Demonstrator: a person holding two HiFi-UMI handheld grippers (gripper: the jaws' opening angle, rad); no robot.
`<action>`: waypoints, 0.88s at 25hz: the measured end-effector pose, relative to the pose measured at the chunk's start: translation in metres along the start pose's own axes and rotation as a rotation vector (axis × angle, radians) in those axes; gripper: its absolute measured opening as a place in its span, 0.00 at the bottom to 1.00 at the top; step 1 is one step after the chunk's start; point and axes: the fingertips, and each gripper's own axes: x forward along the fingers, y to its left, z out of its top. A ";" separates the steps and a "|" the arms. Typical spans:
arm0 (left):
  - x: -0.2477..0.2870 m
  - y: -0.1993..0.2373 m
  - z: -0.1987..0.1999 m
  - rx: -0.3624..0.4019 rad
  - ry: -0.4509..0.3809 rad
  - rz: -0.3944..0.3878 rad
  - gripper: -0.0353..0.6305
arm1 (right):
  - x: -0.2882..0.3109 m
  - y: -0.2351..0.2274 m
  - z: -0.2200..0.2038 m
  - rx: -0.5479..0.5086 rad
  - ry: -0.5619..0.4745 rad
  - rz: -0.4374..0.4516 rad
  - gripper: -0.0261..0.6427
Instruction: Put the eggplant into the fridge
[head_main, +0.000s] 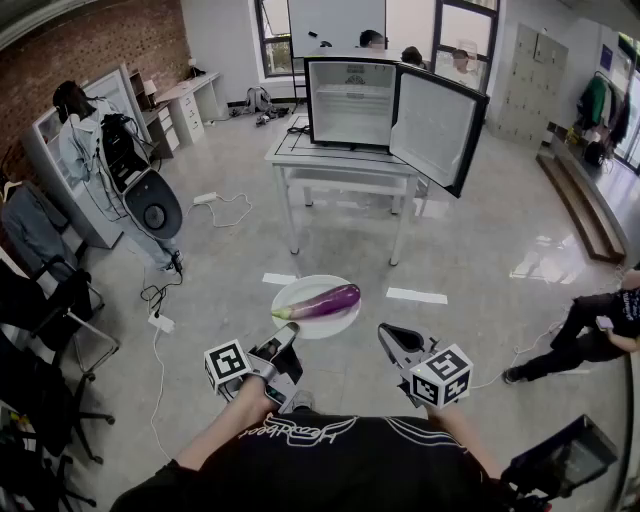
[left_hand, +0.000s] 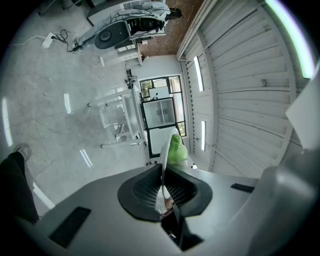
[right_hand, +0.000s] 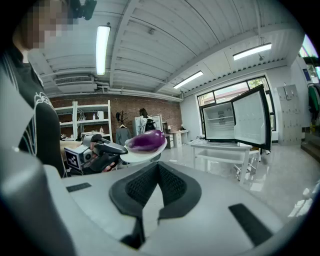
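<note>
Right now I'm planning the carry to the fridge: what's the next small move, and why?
Probably step forward toward the fridge, keeping the plate level. The left gripper is clamped on its rim, the eggplant lies loose on it, and the fridge door already stands open, some way off.

Purple eggplant (head_main: 325, 301) lies across white plate (head_main: 296, 288); fridge (head_main: 351, 106) open.
</note>
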 end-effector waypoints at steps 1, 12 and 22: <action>0.000 -0.002 0.000 -0.010 -0.001 -0.013 0.09 | 0.000 0.000 0.000 0.004 -0.004 0.001 0.05; 0.000 -0.005 -0.015 -0.022 0.006 -0.023 0.09 | -0.014 0.003 0.003 -0.012 -0.013 -0.011 0.05; 0.010 -0.009 -0.025 -0.029 0.028 -0.021 0.09 | -0.024 -0.013 0.006 0.041 -0.041 -0.067 0.05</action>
